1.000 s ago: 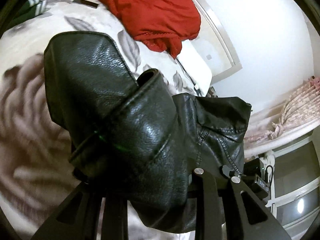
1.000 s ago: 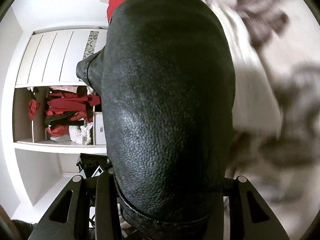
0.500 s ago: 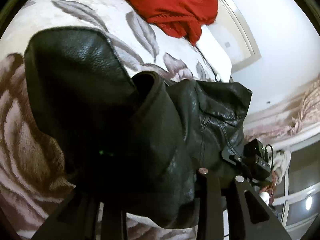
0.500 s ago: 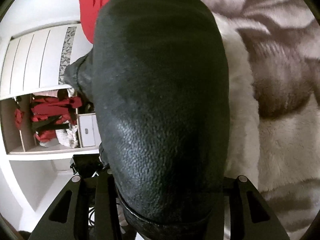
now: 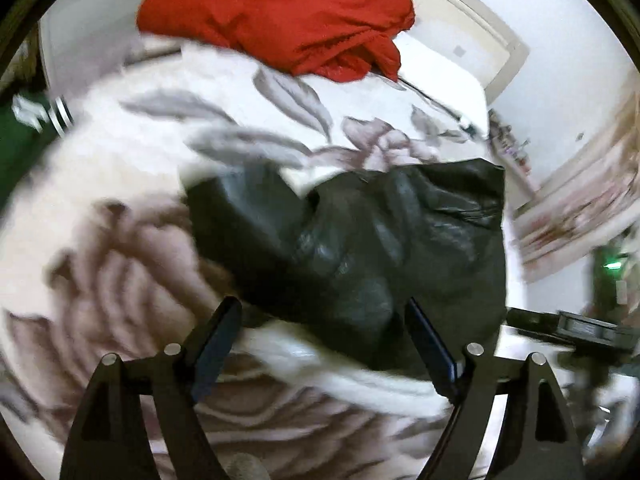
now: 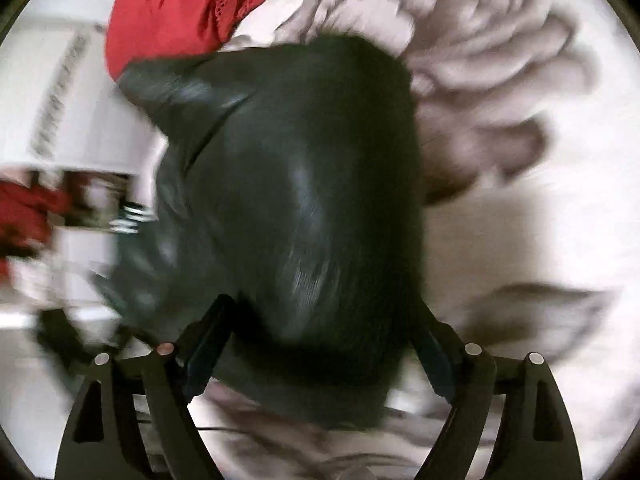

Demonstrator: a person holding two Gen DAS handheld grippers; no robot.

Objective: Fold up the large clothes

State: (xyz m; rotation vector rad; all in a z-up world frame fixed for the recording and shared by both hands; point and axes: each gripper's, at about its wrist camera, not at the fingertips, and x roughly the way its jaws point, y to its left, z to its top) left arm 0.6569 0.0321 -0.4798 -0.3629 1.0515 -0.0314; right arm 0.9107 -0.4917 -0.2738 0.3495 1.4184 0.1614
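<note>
Bed: your flowered blanket [image 5: 120, 168] fills the frame, black jacket [image 5: 360, 240] lying centre.
Left gripper [image 5: 320, 312]: your jaws spread, empty.
Right gripper [image 6: 324, 312]: spread, empty.

Both cameras look down, close, over their own fingers at the black jacket [image 5: 360, 240] on the flowered blanket [image 5: 100, 248]. The left wrist view sees it from one side, the right wrist view [image 6: 296, 200] from nearer. Both share the red garment [image 5: 280, 16] [image 6: 172, 8] beyond the jacket.
</note>
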